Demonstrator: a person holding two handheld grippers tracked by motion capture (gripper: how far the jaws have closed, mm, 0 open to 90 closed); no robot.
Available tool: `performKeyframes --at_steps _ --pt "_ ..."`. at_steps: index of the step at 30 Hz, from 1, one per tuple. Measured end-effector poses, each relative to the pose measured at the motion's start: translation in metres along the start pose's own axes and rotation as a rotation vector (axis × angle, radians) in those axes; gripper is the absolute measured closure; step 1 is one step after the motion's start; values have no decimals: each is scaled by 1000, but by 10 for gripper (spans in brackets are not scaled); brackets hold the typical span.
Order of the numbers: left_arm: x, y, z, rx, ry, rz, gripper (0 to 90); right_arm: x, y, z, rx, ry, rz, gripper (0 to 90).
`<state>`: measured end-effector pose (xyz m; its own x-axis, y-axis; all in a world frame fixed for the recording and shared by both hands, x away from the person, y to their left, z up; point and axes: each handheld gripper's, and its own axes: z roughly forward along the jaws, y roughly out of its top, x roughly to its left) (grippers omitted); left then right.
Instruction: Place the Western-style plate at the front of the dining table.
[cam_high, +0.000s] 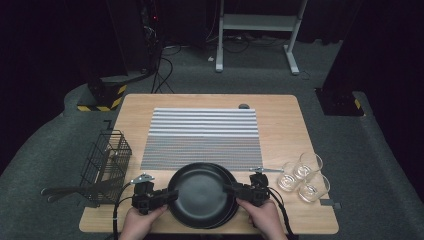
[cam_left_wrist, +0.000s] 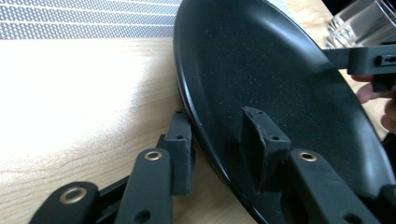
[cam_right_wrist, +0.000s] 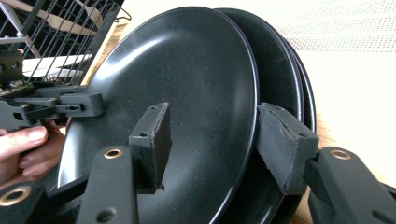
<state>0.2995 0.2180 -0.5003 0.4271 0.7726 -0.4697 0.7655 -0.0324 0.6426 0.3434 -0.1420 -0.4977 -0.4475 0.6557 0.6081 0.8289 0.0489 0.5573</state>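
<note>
With the left hand-held gripper (cam_left_wrist: 219, 154) and the right hand-held gripper (cam_right_wrist: 210, 144) each straddling, jaws partly open, opposite rims of the top round black matte plate (cam_high: 200, 192) between them, an uneven pinch risks sliding it off the black plate stack (cam_right_wrist: 285, 79) beneath onto the wooden desk (cam_high: 285, 120).

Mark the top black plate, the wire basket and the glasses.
top black plate (cam_high: 200, 192): high view, middle of its dish.
wire basket (cam_high: 106, 165): high view, its mesh wall.
glasses (cam_high: 303, 178): high view, on the cluster near the table's right edge.
</note>
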Motion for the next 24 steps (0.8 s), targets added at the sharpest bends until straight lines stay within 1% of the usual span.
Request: performKeyframes --at_steps 2,4,8,11,13,17,19,22,24 --pt "1 0 0 -1 -2 -3 658 0 0 0 -3 -1 12 475" --pt "0 0 0 -4 2 -6 661 -1 0 -1 -3 -2 21 508" --pt "0 0 -1 -12 -3 -11 670 -5 0 -2 -6 -8 34 596" --pt "1 1 -2 -14 -10 -11 680 -6 -1 -1 -12 -29 41 694" --pt "1 1 -3 -16 -11 -12 682 -6 -1 -1 -13 -40 39 729" --pt "1 2 -3 -25 -11 -12 688 -9 -2 -1 -22 -38 56 781" --pt "1 2 -3 -35 -10 -9 695 -10 -3 -1 -29 -44 52 821" --pt "1 4 -4 -52 -22 -16 713 -9 -3 -1 -39 -48 46 825" --pt "-1 7 -4 -58 -17 -8 719 -9 -3 -3 -48 -46 51 828"
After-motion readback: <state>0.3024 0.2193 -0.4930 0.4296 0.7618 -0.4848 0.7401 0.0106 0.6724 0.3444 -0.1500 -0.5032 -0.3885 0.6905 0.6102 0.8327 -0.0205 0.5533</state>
